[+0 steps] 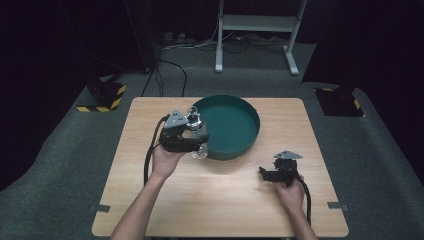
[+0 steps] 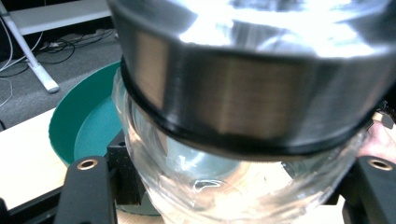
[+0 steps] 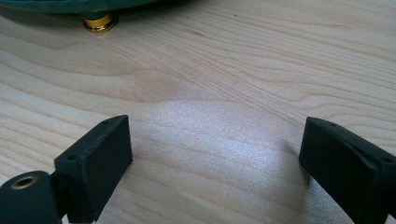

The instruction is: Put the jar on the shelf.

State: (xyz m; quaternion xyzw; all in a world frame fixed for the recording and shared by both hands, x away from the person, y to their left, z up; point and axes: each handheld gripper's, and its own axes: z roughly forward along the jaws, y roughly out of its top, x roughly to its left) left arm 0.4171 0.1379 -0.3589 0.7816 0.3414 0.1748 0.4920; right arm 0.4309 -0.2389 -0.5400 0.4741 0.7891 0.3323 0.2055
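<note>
Left gripper [image 1: 192, 142] holds a clear glass jar [image 2: 243, 186] with a metal lid [image 2: 252, 84], jaws clamped on its sides, raised at the near-left rim of the green bowl [image 1: 235, 145]. Right gripper [image 1: 272, 172] rests low over the bare table [image 3: 224, 84], jaws wide apart and empty, near the table's right front.

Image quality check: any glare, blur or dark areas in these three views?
High view: room around the table is near black, tabletop evenly lit. Left gripper view: the jar held by the left hand-held gripper sits too close, its metal lid blurred with blown-out glare on top. Right gripper view: sharp wood grain, one soft bright patch between the open jaws.
</note>
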